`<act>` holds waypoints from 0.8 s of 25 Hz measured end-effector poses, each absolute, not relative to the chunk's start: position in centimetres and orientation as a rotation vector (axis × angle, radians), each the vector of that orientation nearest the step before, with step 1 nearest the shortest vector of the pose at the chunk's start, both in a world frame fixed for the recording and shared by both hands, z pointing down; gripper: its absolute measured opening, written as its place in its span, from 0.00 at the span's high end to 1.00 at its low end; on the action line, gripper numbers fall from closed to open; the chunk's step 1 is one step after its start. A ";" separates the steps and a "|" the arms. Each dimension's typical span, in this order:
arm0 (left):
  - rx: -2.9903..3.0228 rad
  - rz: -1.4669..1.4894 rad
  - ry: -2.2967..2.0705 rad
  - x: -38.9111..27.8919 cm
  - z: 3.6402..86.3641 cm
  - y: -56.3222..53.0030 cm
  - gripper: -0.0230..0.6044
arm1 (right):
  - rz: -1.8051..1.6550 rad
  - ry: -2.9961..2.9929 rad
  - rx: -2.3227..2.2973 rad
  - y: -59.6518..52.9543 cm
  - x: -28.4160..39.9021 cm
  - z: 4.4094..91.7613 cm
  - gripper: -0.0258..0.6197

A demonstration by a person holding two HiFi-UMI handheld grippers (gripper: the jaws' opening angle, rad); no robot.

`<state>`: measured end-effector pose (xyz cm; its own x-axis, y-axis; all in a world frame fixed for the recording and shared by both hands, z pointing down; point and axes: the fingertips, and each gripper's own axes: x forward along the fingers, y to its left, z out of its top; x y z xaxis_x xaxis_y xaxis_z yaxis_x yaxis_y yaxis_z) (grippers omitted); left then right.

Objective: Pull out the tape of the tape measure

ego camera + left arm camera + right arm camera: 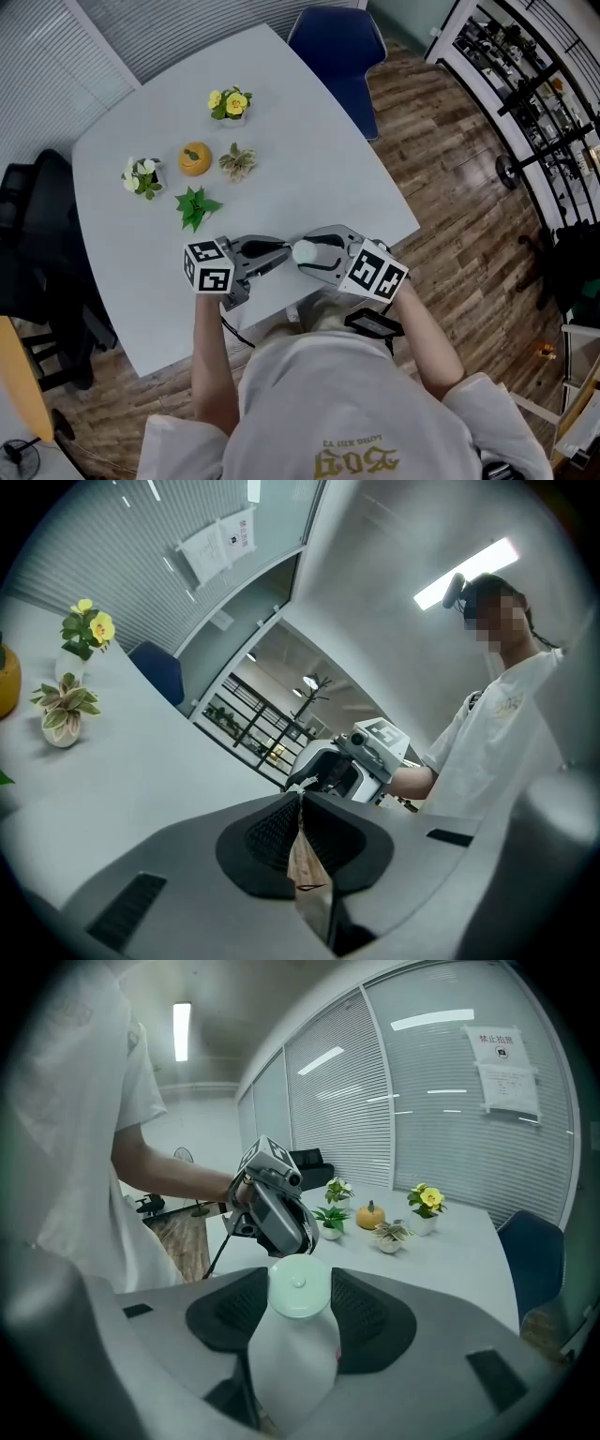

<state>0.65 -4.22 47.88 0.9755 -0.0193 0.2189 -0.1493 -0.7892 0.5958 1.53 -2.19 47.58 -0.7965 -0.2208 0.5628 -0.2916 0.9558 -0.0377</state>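
Observation:
The tape measure [292, 1335] is a white rounded case with a pale green round cap, and my right gripper [300, 1283] is shut on it, pads on both its sides. In the head view the case [306, 251] shows between both grippers, over the white table's near edge. My left gripper [300, 803] faces the right one tip to tip. Its jaws are shut on a thin brownish strip of tape [306, 866] that stands edge-on between the pads. From the head view, the left gripper [284, 257] almost touches the right gripper [302, 255]. The stretch of tape between the two is hidden.
Several small pots stand on the white table [309, 159] beyond the grippers: a yellow flower [230, 103], an orange pumpkin [195, 159], a pale succulent [237, 161], white flowers [142, 175] and a green plant [194, 206]. A blue chair [337, 42] is at the far edge, a black chair [28, 234] at the left.

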 end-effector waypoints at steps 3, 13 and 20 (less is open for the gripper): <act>2.465 0.261 -0.128 0.3 47.9 -4.3 0.94 | 0.169 -2.525 0.353 -2.3 1.2 47.6 0.61; 2.455 0.268 -0.167 -1.3 48.4 -4.4 0.95 | 0.222 -2.517 0.282 -2.4 0.4 48.2 0.61; 2.438 0.274 -0.198 -2.4 49.3 -4.5 0.95 | 0.269 -2.510 0.244 -2.5 -0.1 49.2 0.61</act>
<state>-2.37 -4.50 49.28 0.9664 -0.0716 0.2467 -0.2117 -0.7658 0.6072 -0.09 -2.47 49.18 -0.8056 -0.1134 0.5814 -0.2342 0.9625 -0.1368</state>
